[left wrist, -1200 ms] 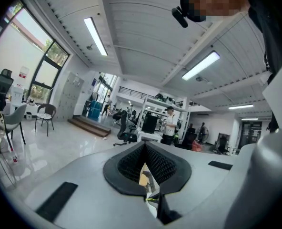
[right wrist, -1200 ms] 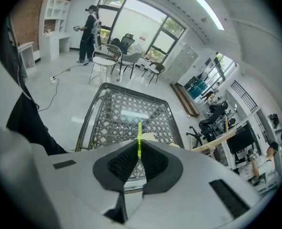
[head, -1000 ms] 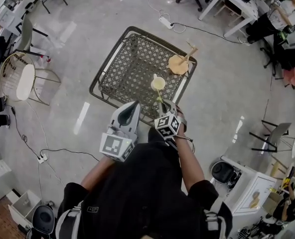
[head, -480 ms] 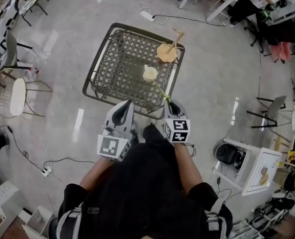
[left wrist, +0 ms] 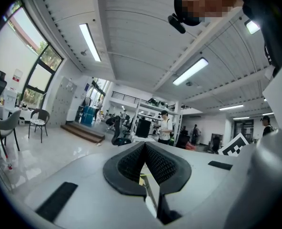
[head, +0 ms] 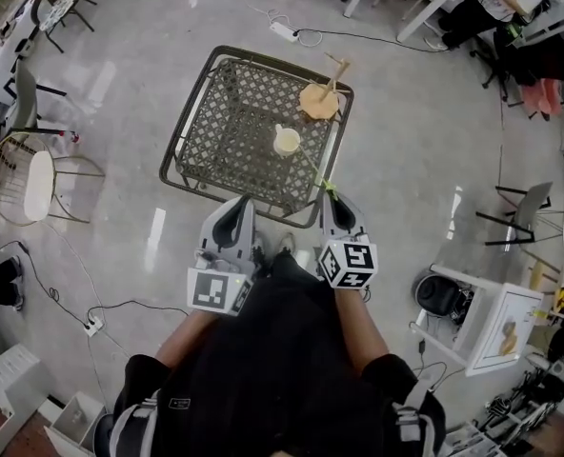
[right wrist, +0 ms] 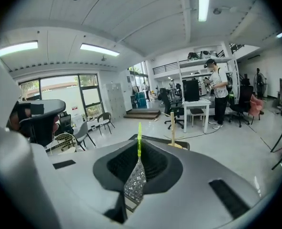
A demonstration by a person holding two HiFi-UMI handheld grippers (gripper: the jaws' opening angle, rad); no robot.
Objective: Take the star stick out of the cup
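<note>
A pale cup (head: pixel 287 141) stands upright on the metal lattice table (head: pixel 215 150), near its right side. My right gripper (head: pixel 332 198) is held in front of the table's near edge, well apart from the cup. It is shut on the star stick: a thin green stick (right wrist: pixel 139 140) points out ahead, and its silver glitter star (right wrist: pixel 135 182) is pinched between the pads. In the head view the stick's tip (head: pixel 326 187) pokes out just past the table rim. My left gripper (head: pixel 230 219) hangs beside it, shut, with nothing in it.
A wooden disc stand with an upright peg (head: pixel 320 98) sits at the table's far right corner. A wire chair (head: pixel 34 184) stands to the left, and a dark bin (head: pixel 436 295) and white cabinet (head: pixel 482 327) to the right. Cables run over the floor.
My right gripper has drawn back toward the person with the star stick, so the gap between stick and cup has widened. The left gripper moved back a little too.
</note>
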